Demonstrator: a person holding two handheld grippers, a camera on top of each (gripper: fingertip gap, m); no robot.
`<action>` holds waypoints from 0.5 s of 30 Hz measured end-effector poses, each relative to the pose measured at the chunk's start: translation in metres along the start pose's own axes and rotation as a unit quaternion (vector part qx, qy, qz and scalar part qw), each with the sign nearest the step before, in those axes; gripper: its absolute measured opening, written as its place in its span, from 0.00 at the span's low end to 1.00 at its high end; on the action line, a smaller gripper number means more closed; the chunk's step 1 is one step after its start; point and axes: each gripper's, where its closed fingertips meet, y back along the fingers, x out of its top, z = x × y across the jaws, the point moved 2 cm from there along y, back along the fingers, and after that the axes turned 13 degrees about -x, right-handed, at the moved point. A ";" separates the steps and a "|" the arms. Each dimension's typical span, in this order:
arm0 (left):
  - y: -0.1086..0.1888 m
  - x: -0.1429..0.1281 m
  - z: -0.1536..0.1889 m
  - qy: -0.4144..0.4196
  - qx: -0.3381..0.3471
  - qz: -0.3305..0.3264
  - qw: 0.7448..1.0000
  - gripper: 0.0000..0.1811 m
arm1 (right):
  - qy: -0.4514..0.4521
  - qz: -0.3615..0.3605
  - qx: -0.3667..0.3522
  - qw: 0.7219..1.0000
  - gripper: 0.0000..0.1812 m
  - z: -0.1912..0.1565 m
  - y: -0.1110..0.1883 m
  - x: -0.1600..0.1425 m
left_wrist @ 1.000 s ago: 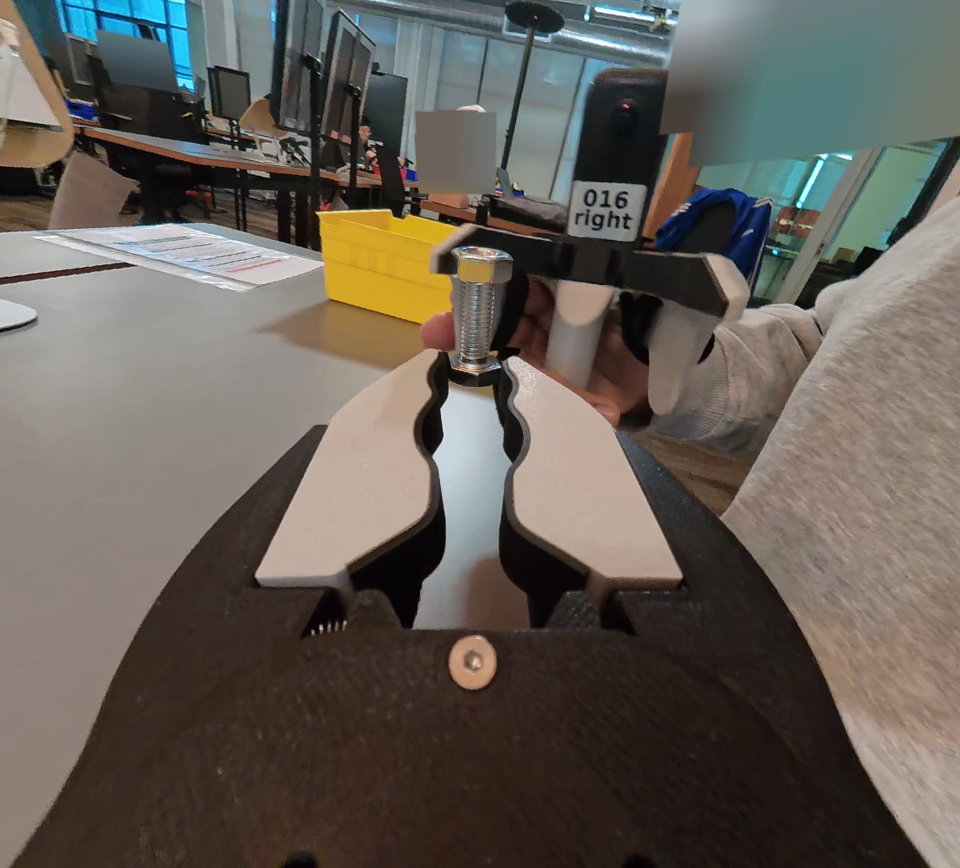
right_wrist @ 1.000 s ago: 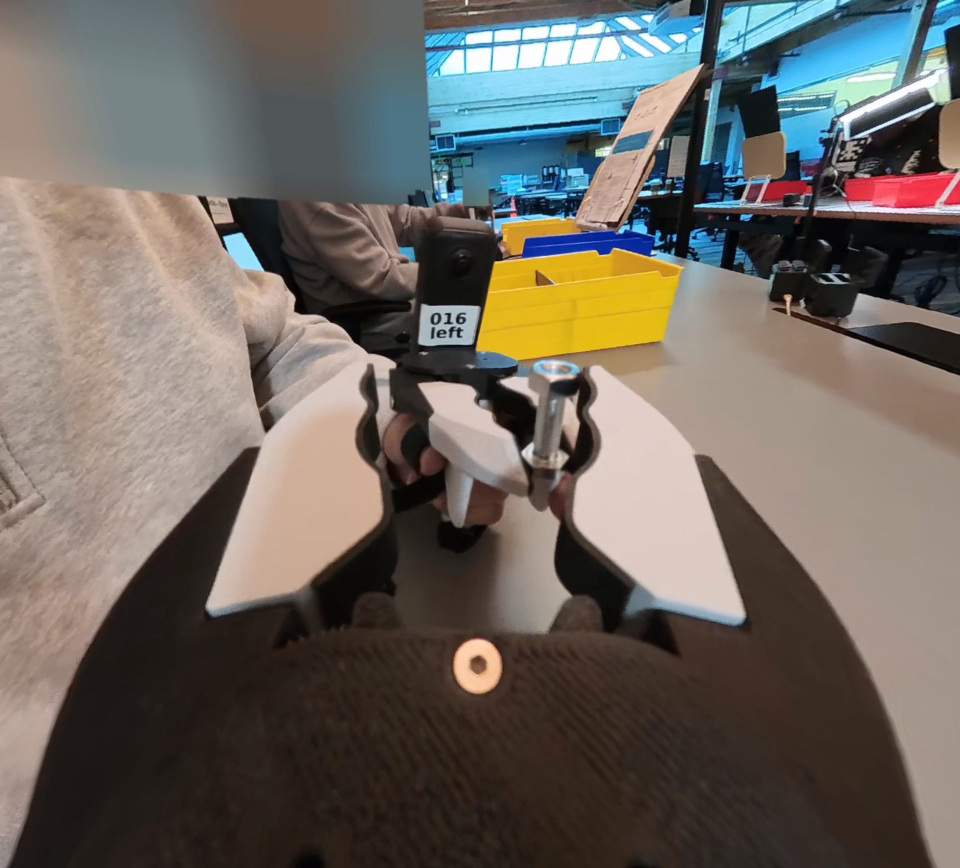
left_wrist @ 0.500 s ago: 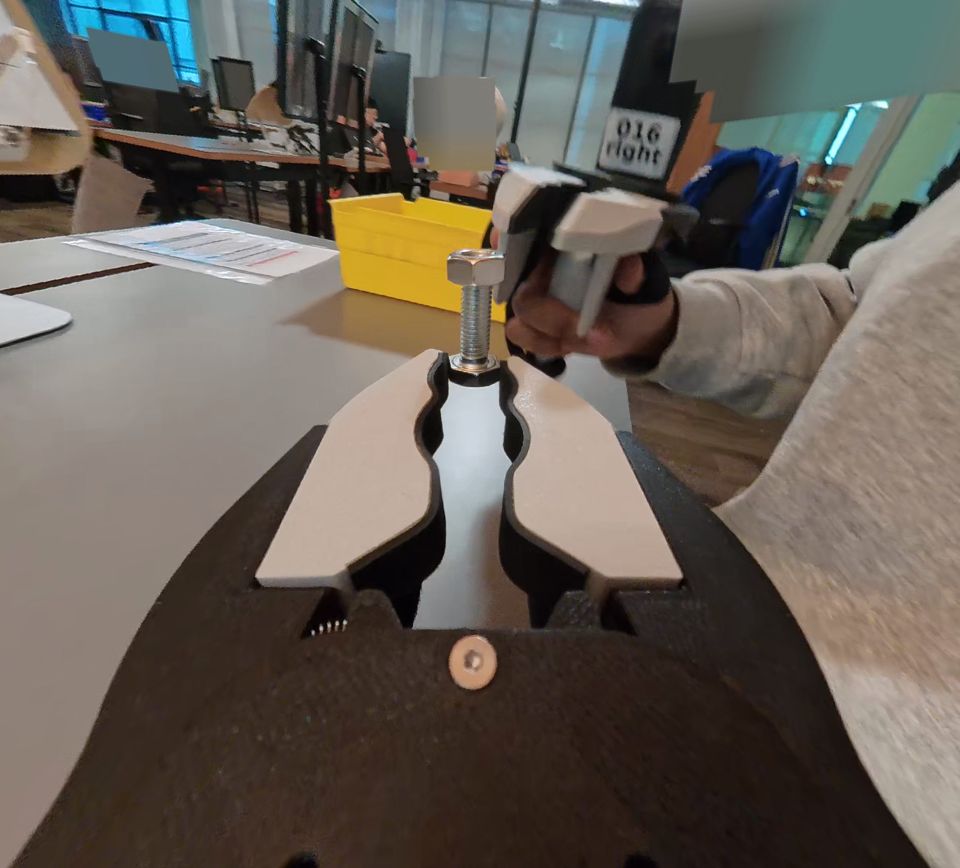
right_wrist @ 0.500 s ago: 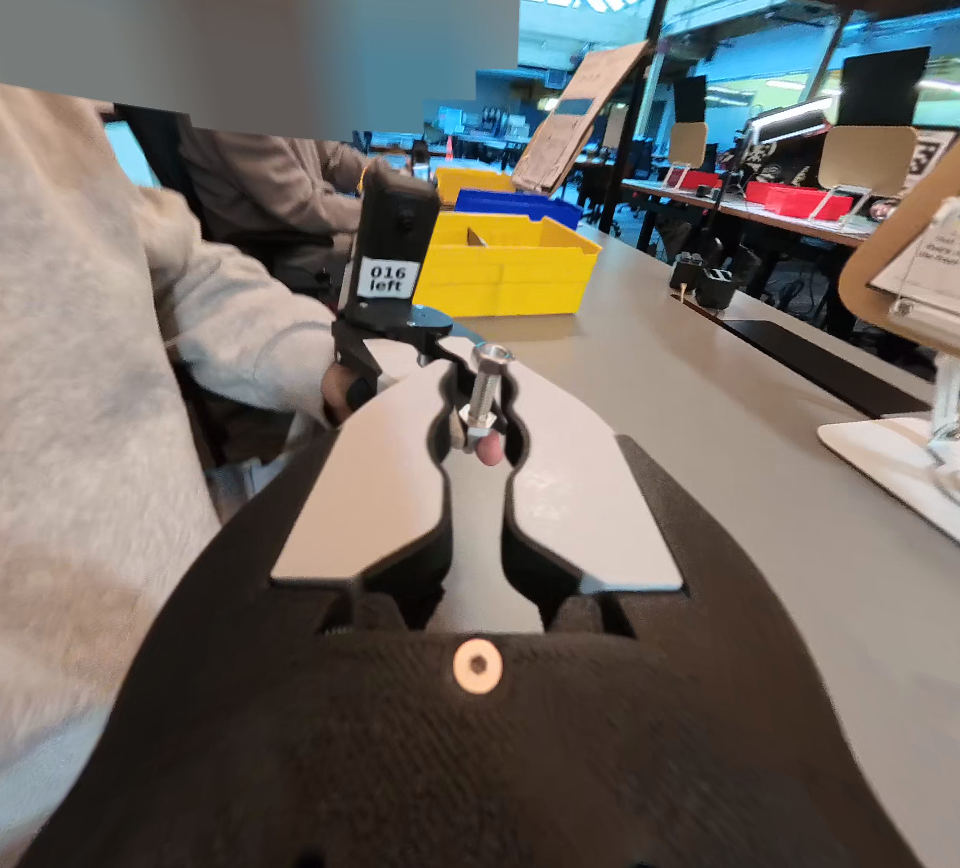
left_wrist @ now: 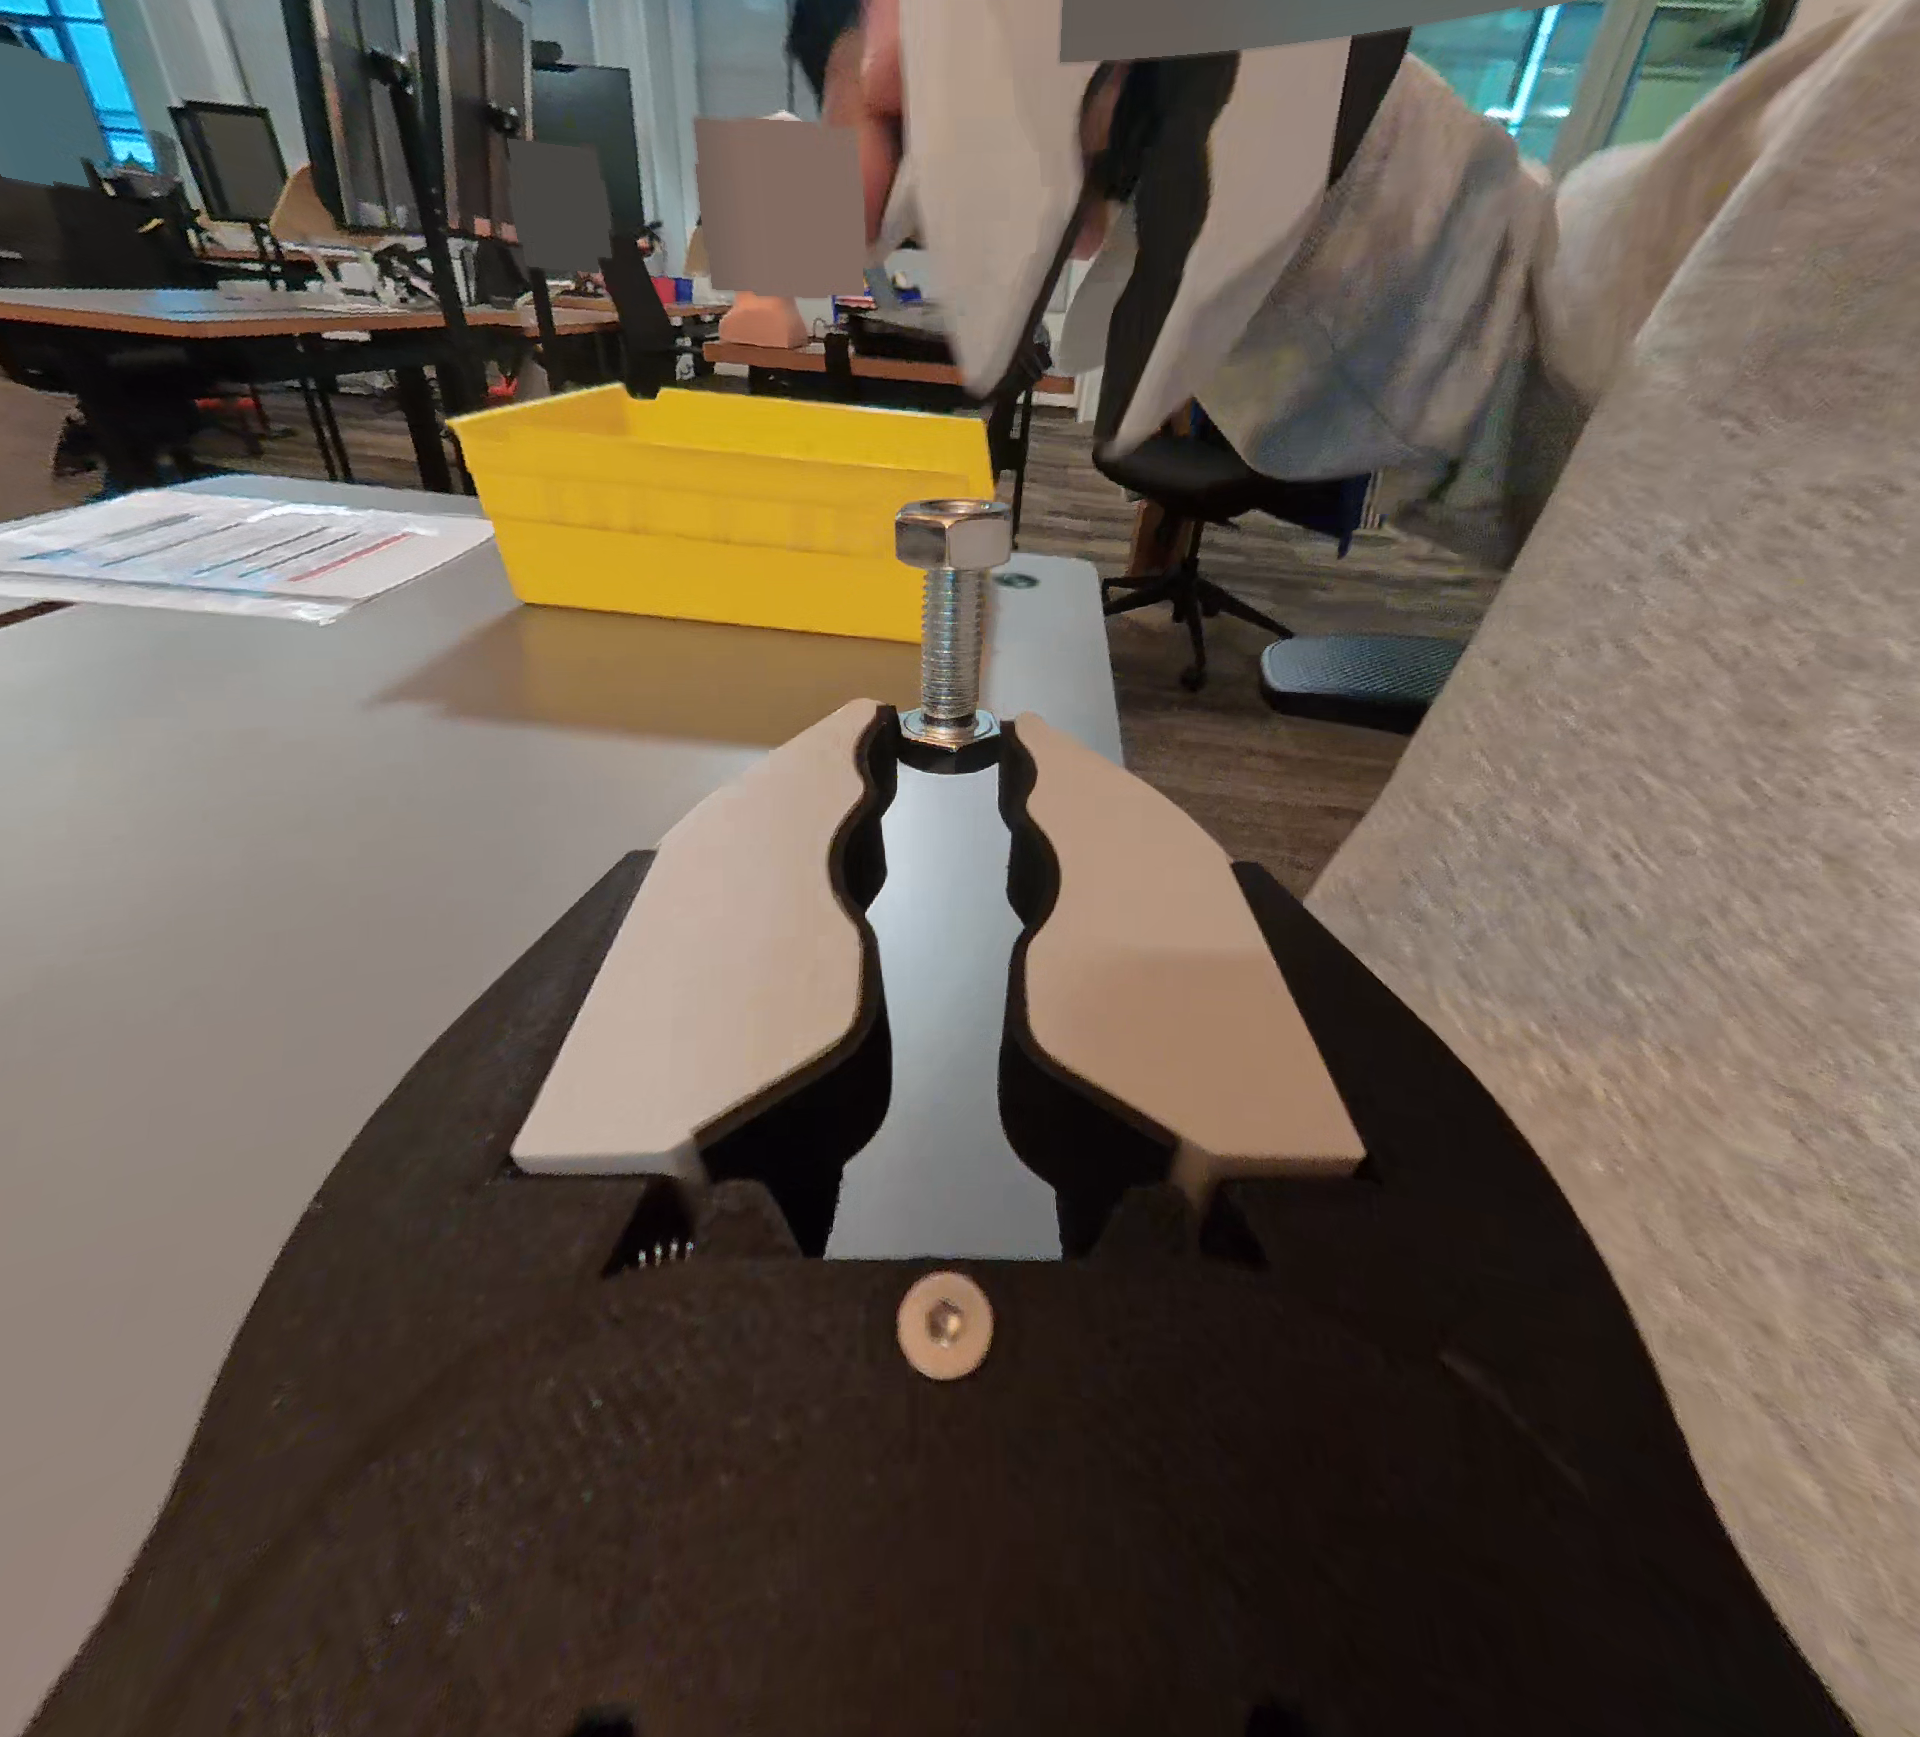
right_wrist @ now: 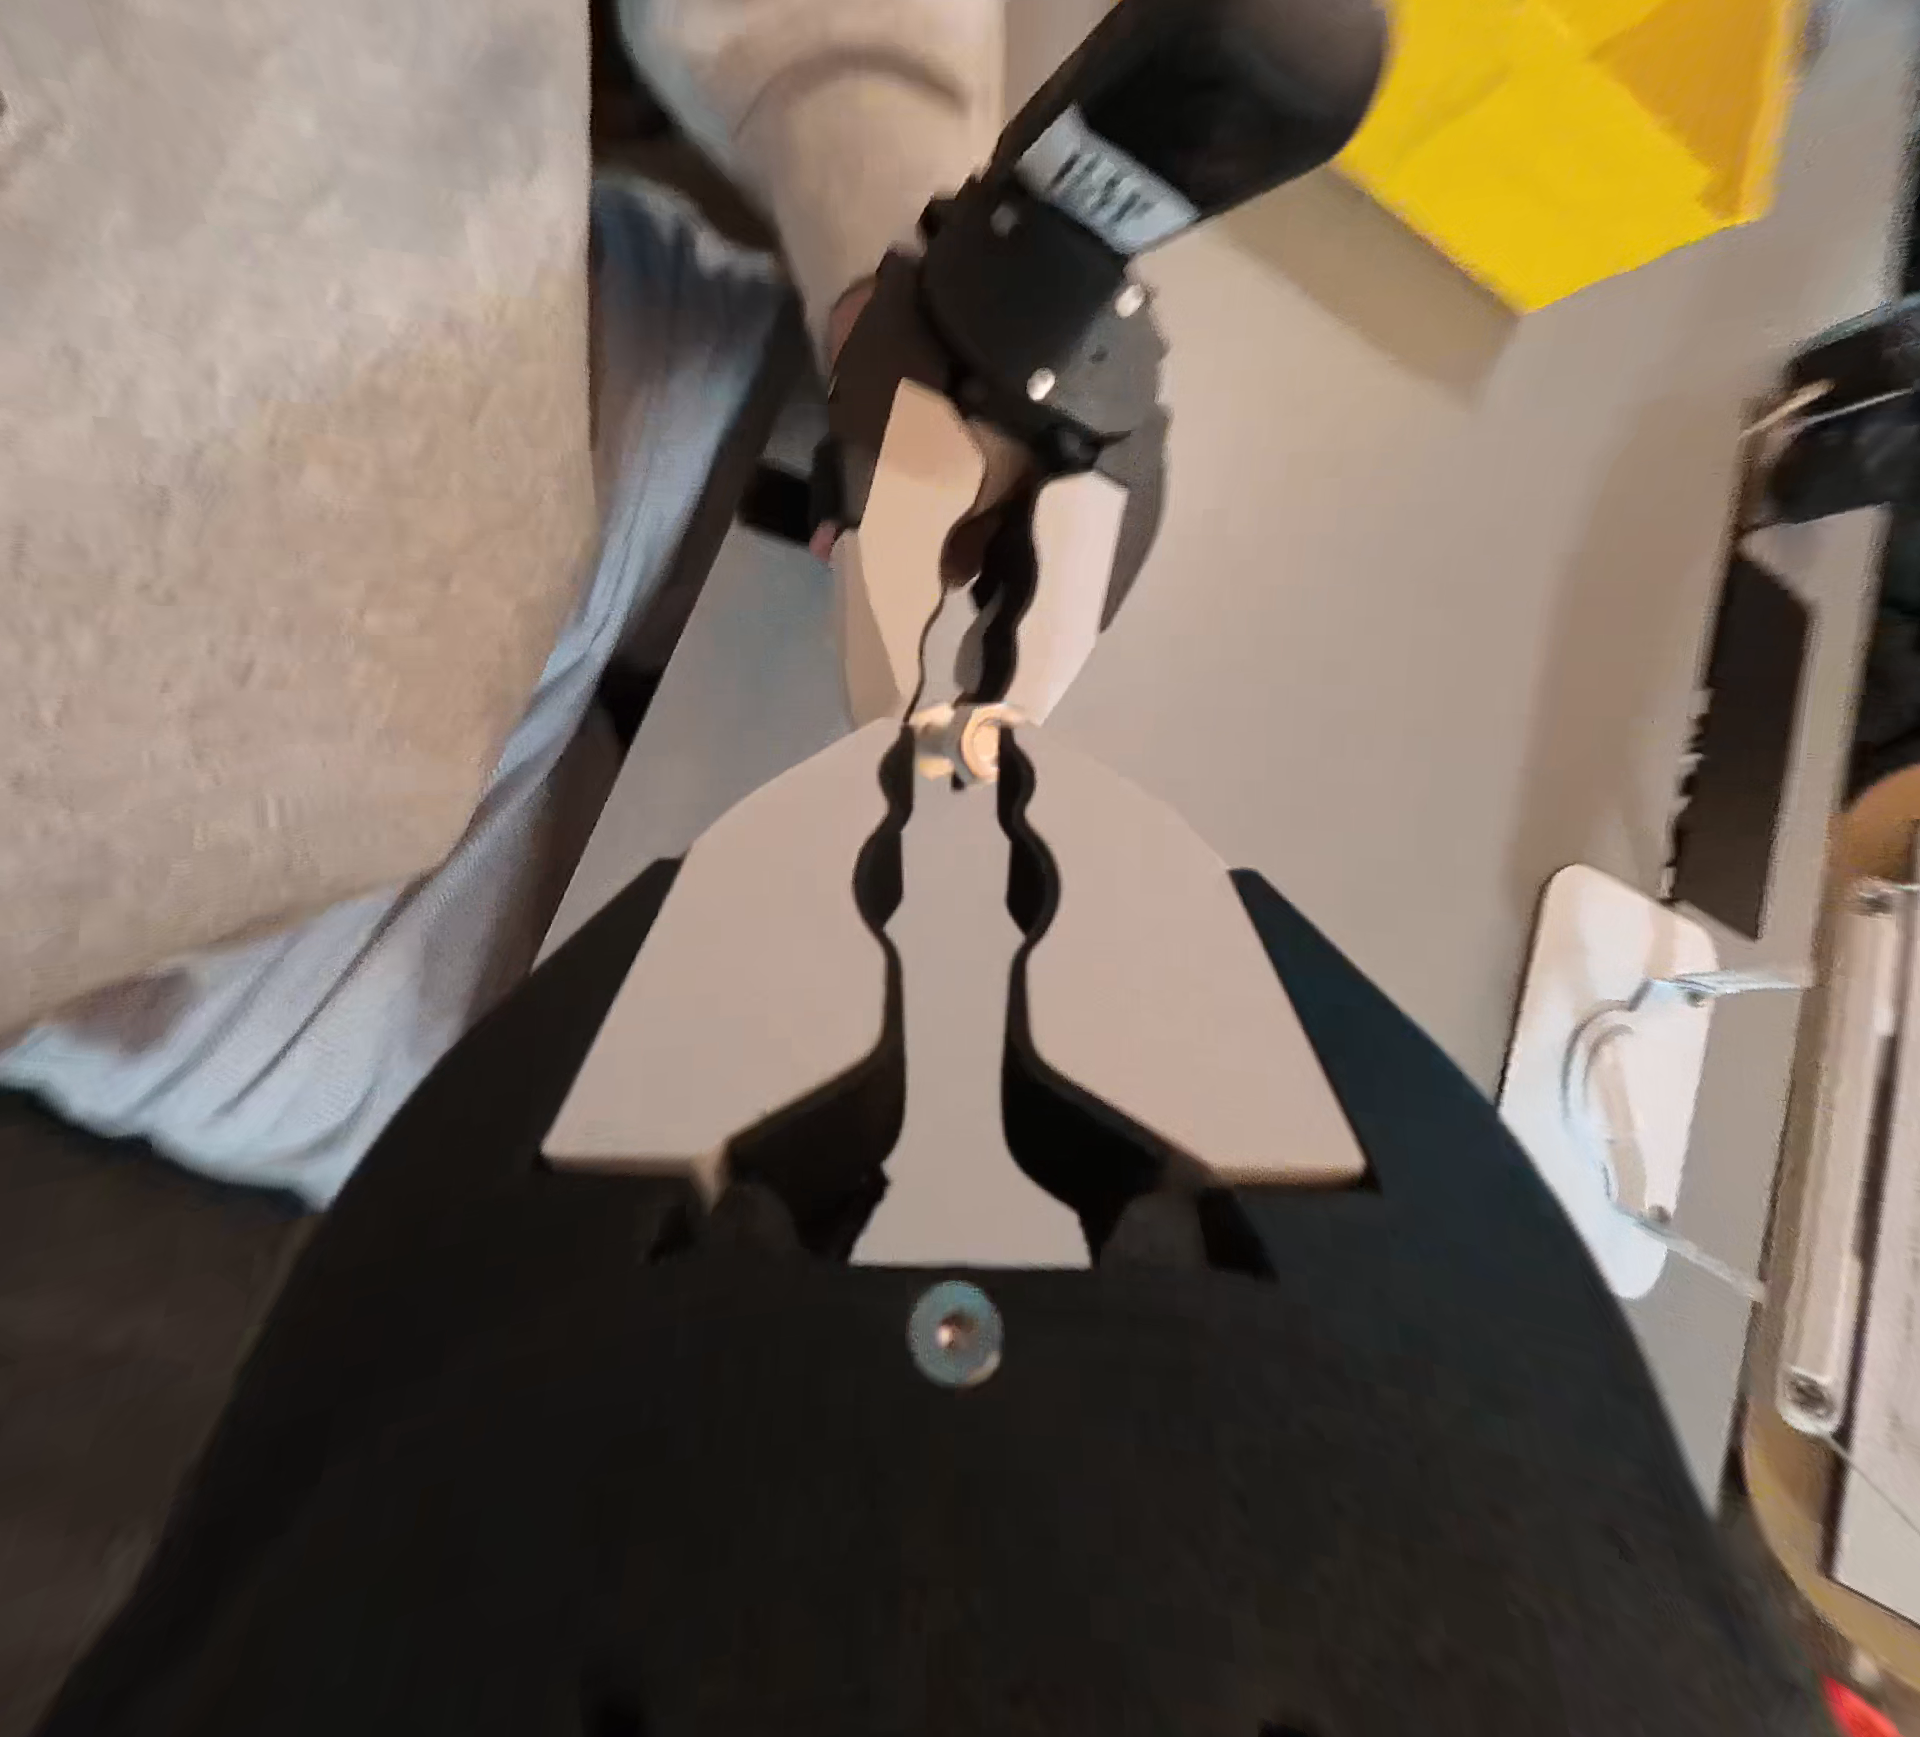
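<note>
My left gripper (left_wrist: 949,737) is shut on a nut (left_wrist: 949,728) threaded on the low end of a silver hex bolt (left_wrist: 951,617). The bolt stands upright above the fingertips, its head free. My right gripper (left_wrist: 1081,233), blurred, hangs high above and behind the bolt. In the right wrist view I look straight down: the right gripper (right_wrist: 961,737) has a narrow gap between its tips and holds nothing. The bolt head (right_wrist: 974,741) shows through that gap. The left gripper (right_wrist: 977,705) lies beyond it, over the grey table (left_wrist: 260,856).
A yellow bin (left_wrist: 717,534) stands on the table behind the bolt and shows in the right wrist view (right_wrist: 1558,77). Papers (left_wrist: 229,544) lie at the left. A white stand base (right_wrist: 1600,1064) and a black strip (right_wrist: 1745,752) sit to the right. A grey sleeve (left_wrist: 1662,856) fills the right. Left tips to right tips: about 5 cm.
The right gripper narrowed its jaws, rose from beside the bolt to high above it and tipped to look down. The left gripper kept its hold and swung a little right.
</note>
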 end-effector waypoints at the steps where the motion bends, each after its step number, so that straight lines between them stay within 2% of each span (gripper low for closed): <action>1: 0.000 0.003 0.003 -0.002 -0.004 0.003 1.000 0.11 | 0.013 -0.034 0.020 0.999 0.10 -0.001 -0.003 -0.002; 4: 0.002 0.006 0.008 -0.014 -0.010 0.003 1.000 0.11 | 0.049 -0.089 0.053 0.993 0.16 0.003 -0.004 -0.004; 8: 0.002 0.009 0.013 -0.013 -0.024 0.005 1.000 0.11 | 0.057 -0.086 0.099 0.990 0.12 0.003 -0.006 0.009; 15: 0.004 0.012 0.017 -0.023 -0.031 0.015 0.999 0.11 | 0.077 -0.142 0.152 0.975 0.12 -0.003 -0.019 0.009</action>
